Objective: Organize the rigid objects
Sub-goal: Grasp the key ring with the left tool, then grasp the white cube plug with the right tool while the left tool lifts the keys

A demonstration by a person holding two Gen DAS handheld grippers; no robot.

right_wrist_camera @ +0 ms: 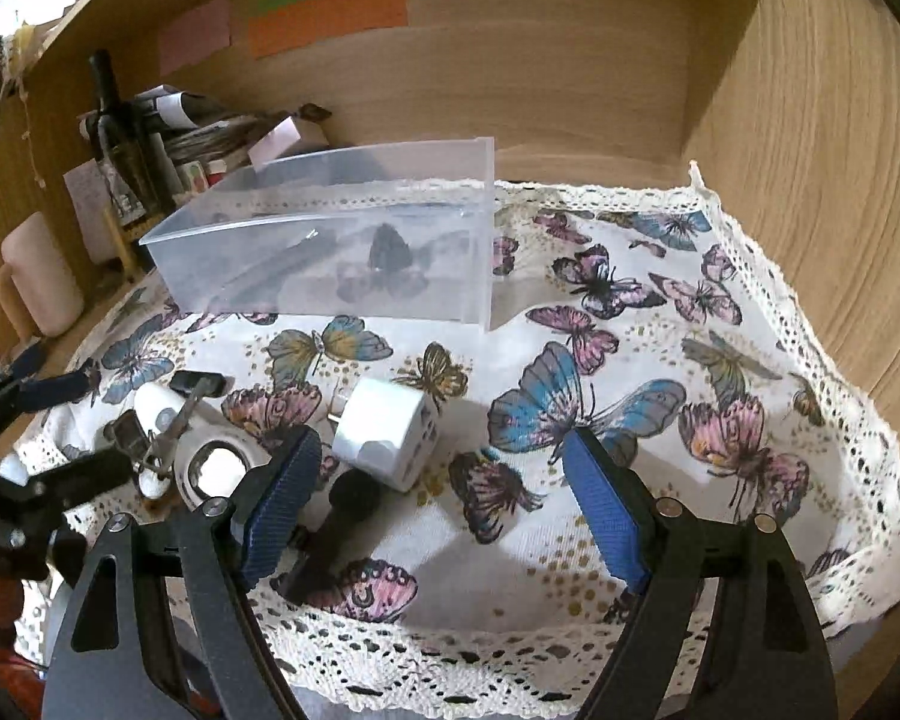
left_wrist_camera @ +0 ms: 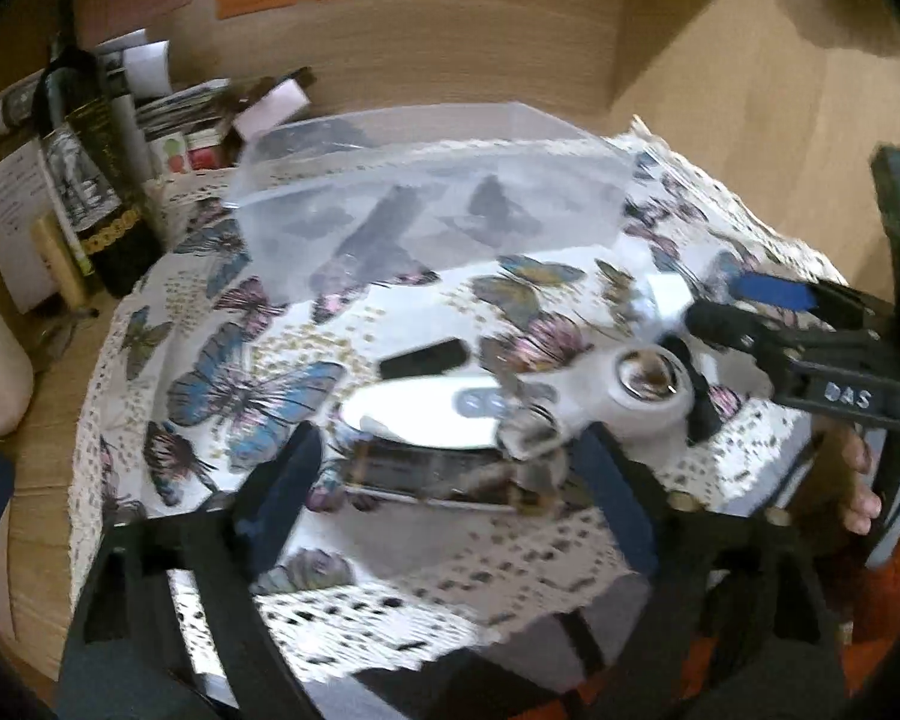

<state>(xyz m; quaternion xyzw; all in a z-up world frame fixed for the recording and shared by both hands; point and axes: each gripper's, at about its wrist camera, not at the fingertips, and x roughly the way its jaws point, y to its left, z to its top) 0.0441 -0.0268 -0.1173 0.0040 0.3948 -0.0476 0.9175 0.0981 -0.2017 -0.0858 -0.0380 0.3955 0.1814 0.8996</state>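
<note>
A clear plastic bin [left_wrist_camera: 426,204] [right_wrist_camera: 330,252] stands at the back of the butterfly cloth [right_wrist_camera: 660,396], with dark items inside. My left gripper [left_wrist_camera: 450,480] is open around a flat dark-faced device with metal clips [left_wrist_camera: 438,474], next to a white remote [left_wrist_camera: 426,420]. A white round lens-like gadget [left_wrist_camera: 648,387] [right_wrist_camera: 210,468] and a small black bar [left_wrist_camera: 423,357] lie nearby. My right gripper [right_wrist_camera: 444,480] is open and empty just in front of a white plug adapter [right_wrist_camera: 384,432]. A black cylinder [right_wrist_camera: 336,522] lies by its left finger.
A dark wine bottle [left_wrist_camera: 90,162] [right_wrist_camera: 117,138], papers and small boxes stand at the back left. A pale pink mug [right_wrist_camera: 42,276] sits at the left. Wooden walls close the back and right. The right gripper also shows in the left wrist view [left_wrist_camera: 744,309].
</note>
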